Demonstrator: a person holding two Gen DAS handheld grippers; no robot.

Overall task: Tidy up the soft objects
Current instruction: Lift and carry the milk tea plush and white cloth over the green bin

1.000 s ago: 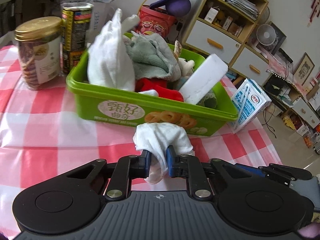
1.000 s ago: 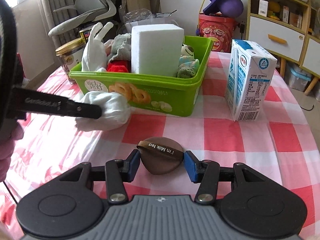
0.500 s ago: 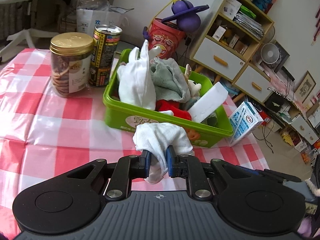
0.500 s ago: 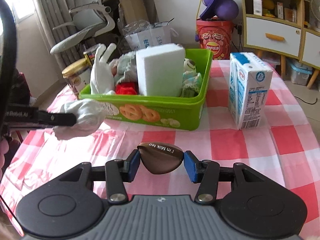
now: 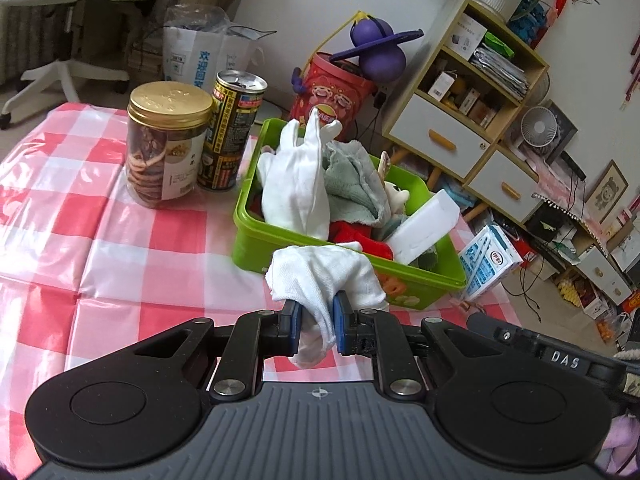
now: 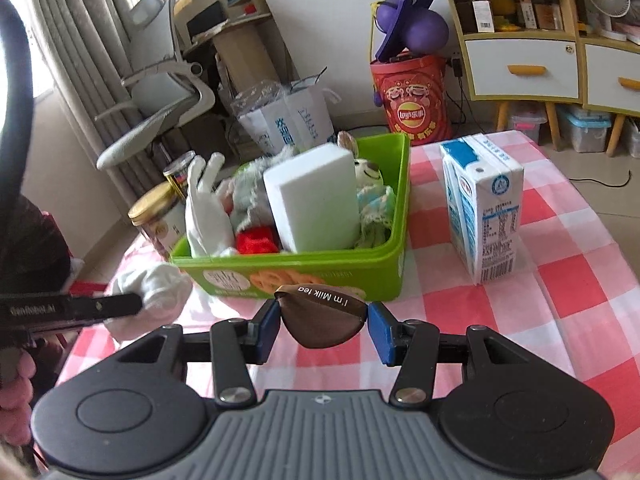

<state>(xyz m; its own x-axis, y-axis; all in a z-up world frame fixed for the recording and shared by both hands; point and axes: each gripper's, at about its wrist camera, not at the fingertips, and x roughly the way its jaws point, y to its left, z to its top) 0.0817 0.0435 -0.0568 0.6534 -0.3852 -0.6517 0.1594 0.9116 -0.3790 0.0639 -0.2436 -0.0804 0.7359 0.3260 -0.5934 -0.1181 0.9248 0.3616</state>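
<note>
Both tools rose from the surface (image 5: 120, 240): the left tool (image 5: 316, 320) lifted the white cloth (image 5: 324, 276), the right tool (image 6: 322, 326) lifted the brown pouch (image 6: 322, 318).

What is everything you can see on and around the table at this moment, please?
green tub: 1, green, table centre
white glove: 1, white, upright in tub
foam block: 1, white, in tub
grey-green towel: 1, in tub
red cloth: 1, in tub
cookie jar: 1, gold lid, beside tub
can: 1, black-yellow, behind jar
milk carton: 1, blue-white, beside tub
white cloth: 1, in left jaws
brown pouch: 1, in right jaws
left gripper: shut
right gripper: shut
</note>
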